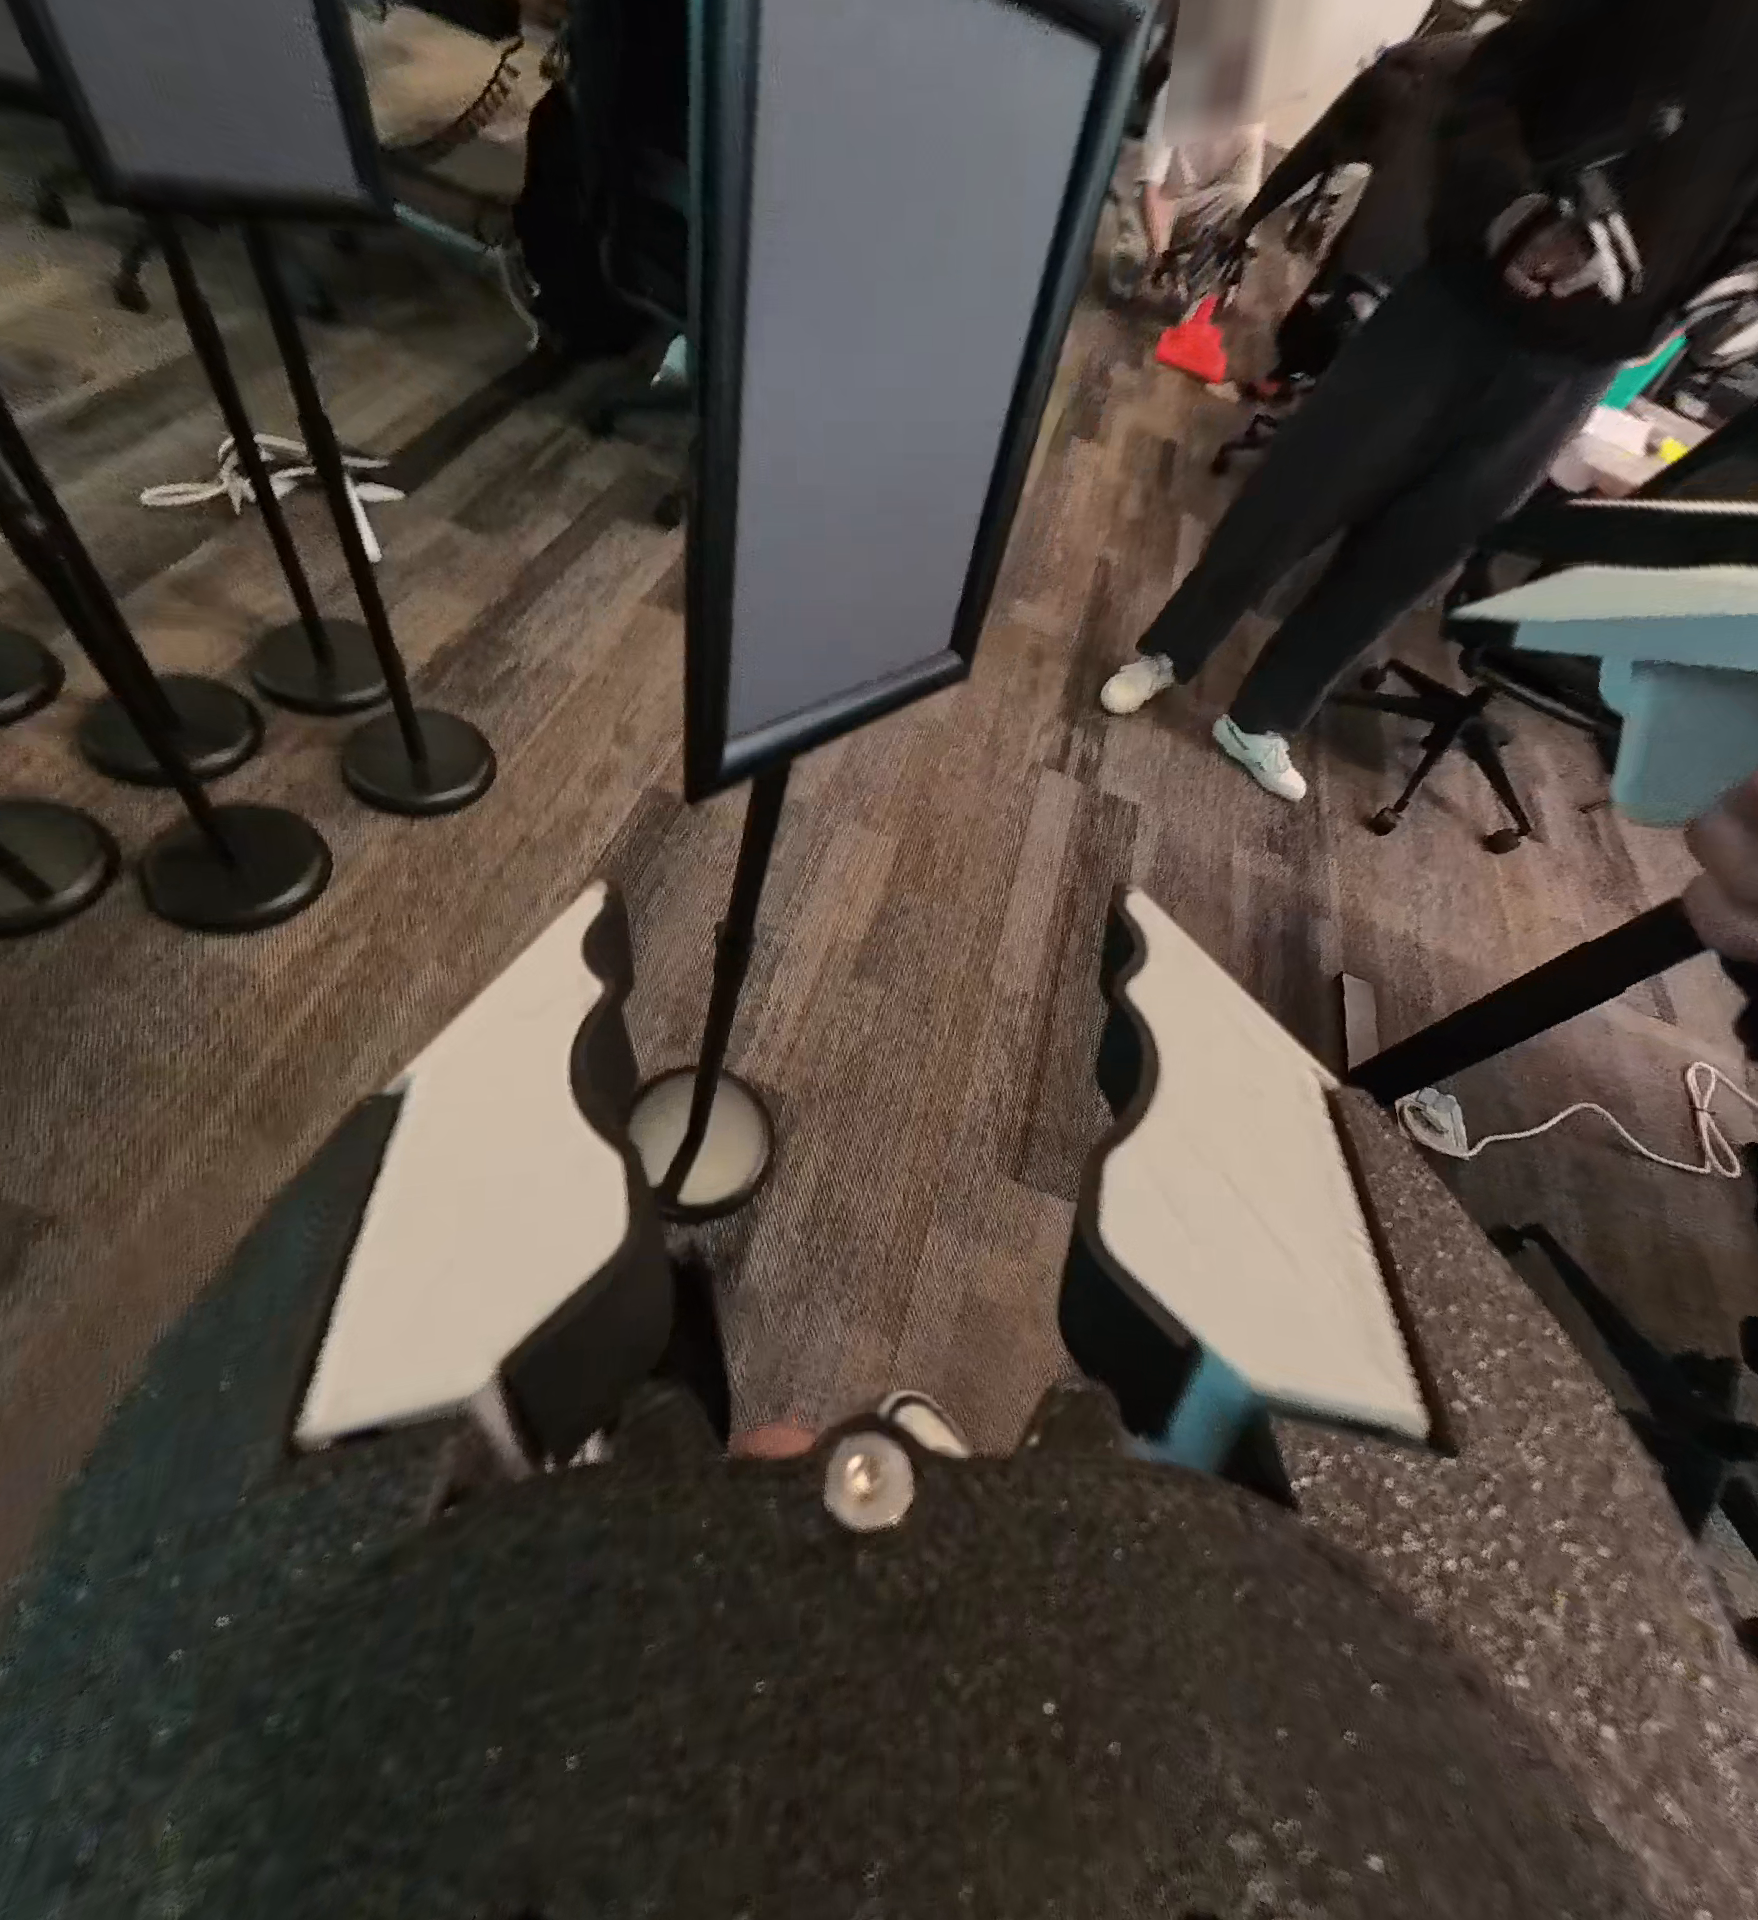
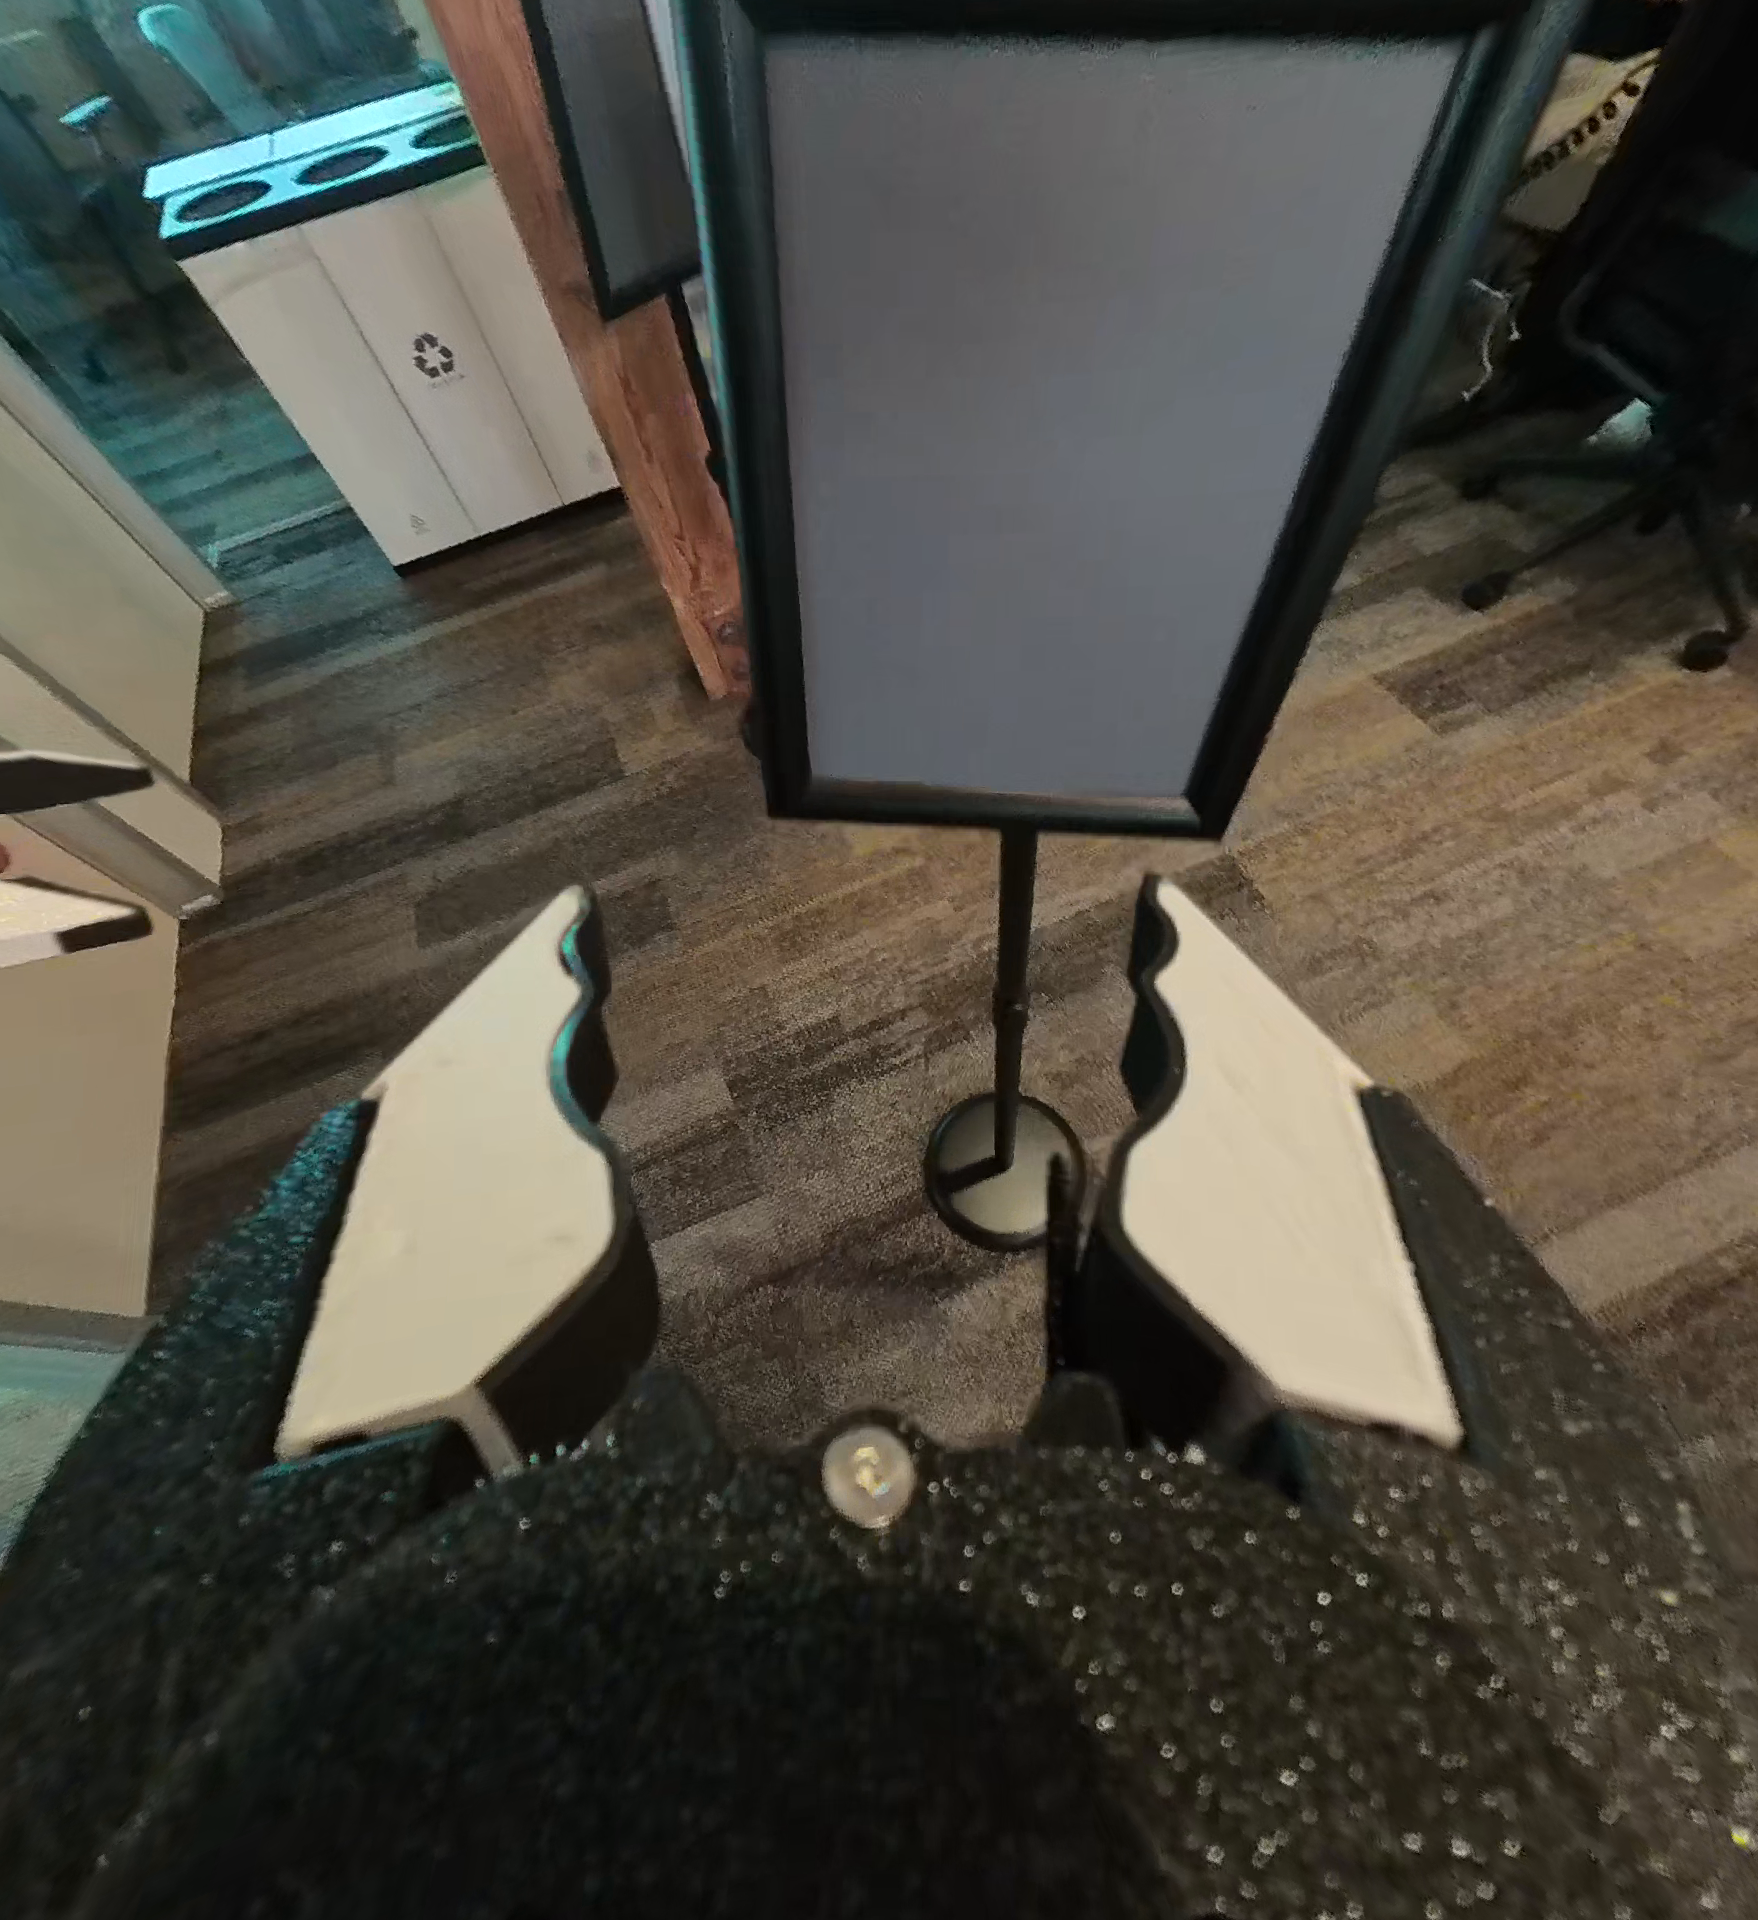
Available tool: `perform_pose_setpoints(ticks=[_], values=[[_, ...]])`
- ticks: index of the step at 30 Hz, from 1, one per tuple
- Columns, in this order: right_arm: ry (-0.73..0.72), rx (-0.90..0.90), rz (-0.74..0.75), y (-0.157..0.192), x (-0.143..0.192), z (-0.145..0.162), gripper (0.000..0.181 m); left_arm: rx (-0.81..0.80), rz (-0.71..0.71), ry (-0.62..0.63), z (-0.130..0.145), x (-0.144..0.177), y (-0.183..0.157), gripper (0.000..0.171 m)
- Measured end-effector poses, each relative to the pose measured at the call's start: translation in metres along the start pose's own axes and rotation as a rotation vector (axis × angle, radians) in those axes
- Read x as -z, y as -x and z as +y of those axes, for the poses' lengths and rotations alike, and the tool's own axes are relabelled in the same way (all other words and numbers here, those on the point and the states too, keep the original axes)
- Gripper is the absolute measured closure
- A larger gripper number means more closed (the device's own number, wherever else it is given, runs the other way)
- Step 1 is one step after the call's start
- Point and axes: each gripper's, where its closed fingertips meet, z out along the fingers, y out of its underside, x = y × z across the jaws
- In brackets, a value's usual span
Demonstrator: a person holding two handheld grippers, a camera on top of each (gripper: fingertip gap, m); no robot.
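Both claws hang in the air above a wood-pattern floor [image 1: 906, 1039], and each looks down at a black-framed sign stand with a blank grey panel [image 1: 885, 343], a thin black pole [image 1: 740, 935] and a round base [image 1: 700, 1143] that shows pale on top. The left claw [image 1: 864, 997] stands wide, holding nothing; the pole passes just beside its left finger [image 1: 501, 1143], nearer that finger than the middle of the gap, with no contact visible. The right claw [image 2: 870, 987] is likewise wide and empty; from its view the sign stand's panel [image 2: 1062, 416] faces it squarely and the pole [image 2: 1015, 987] rises inside the gap, closer to the right finger [image 2: 1259, 1143], apparently farther off than the fingertips. Judged from this, a clean grip on the stand would want the pole centred between the fingers before they close, and a hold on the pole below the frame rather than on the panel, since the stand looks top-heavy and could tip on its small base. In the left wrist view a cluster of other stands [image 1: 231, 727] crowds the left, and a person [image 1: 1426, 468] stands to the right. As for containers, a white recycling cabinet [image 2: 387, 343] with round openings on top sits far left in the right wrist view; its contents cannot be seen.
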Motion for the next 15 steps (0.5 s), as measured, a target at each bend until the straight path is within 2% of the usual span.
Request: perform_pose_setpoints(ticks=[8,12,15], values=[[0.007,-0.042,-0.029,0.004,0.053,0.065,0.082,0.055,-0.125,0.042,0.047,0.017,-0.059,0.08],[0.023,-0.021,-0.055,-0.011,0.08,0.097,0.082,0.06,-0.229,0.039,0.066,0.018,-0.09,0.08],[0.029,-0.019,-0.09,-0.03,0.102,0.108,0.082,0.046,-0.352,0.076,0.082,0.014,-0.107,0.08]])
